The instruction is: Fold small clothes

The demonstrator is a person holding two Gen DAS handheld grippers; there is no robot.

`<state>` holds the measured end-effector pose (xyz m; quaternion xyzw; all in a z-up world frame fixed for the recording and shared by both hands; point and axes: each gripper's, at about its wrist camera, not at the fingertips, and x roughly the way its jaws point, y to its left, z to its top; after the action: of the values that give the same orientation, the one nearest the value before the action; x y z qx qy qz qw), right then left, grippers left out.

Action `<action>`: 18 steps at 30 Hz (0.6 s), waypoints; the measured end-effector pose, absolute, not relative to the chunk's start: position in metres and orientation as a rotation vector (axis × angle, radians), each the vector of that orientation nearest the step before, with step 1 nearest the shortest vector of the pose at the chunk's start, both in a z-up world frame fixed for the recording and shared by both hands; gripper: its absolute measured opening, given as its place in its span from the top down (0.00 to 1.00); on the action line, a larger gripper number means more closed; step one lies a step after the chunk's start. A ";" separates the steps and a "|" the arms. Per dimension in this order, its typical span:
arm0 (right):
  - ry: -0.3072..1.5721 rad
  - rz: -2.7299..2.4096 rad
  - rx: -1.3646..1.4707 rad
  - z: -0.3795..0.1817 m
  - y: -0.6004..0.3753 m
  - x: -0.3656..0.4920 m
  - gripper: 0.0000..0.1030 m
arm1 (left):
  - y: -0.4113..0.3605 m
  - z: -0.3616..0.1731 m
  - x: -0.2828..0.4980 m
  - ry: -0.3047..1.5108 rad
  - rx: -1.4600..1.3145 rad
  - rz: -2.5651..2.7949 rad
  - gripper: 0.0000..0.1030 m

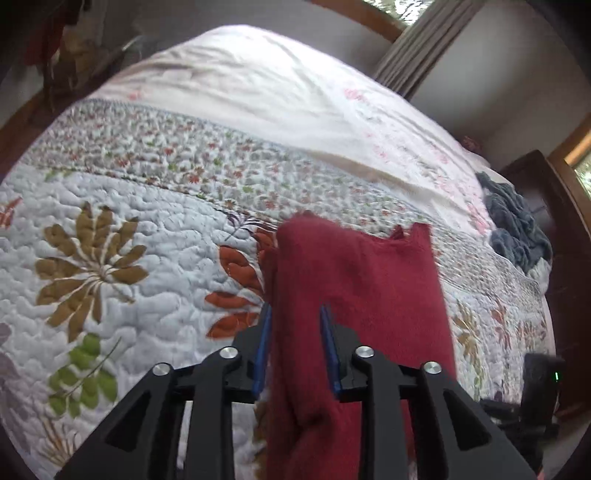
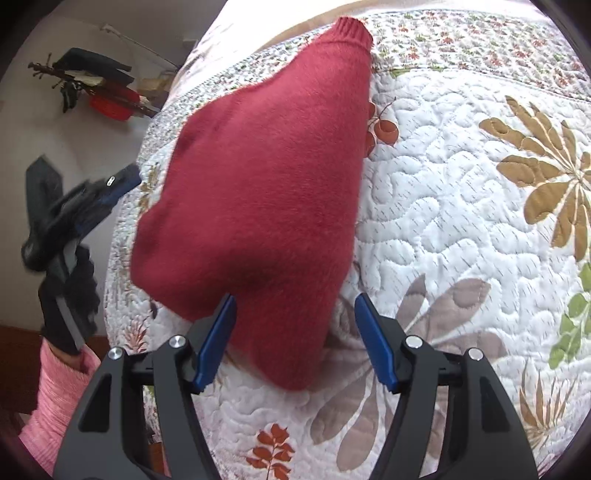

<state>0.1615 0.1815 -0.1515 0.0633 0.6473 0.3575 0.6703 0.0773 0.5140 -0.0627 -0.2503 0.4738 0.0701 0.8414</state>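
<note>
A red fuzzy knit sweater lies folded on the floral quilt, with a ribbed end pointing away from me in the right wrist view. My left gripper hovers above the sweater's near left edge, its fingers a narrow gap apart and gripping nothing. In the right wrist view this gripper is blurred at the bed's left edge, its tips apart from the sweater. My right gripper stands wide open over the sweater's near end, with the cloth lying below the gap.
A blue-grey heap of clothes lies at the bed's far right, next to dark wooden furniture. A hand in a black glove and pink sleeve holds the left gripper. A rack with hanging things stands by the wall.
</note>
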 end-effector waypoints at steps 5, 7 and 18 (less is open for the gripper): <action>1.477 0.813 0.156 -0.153 0.174 0.152 0.39 | 0.479 -0.058 0.045 1.024 -0.482 0.079 0.65; 1.496 0.820 0.157 -0.158 0.172 0.149 0.48 | 0.473 -0.068 0.038 1.054 -0.488 0.074 0.65; 1.529 0.817 0.115 -0.175 0.172 0.140 0.77 | 0.477 -0.128 0.027 1.174 -0.491 0.120 0.51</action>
<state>0.1399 0.1717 -0.1746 0.0507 0.6718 0.3591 0.6459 0.0266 0.4770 -0.1276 -0.2291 0.5478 0.0559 0.8027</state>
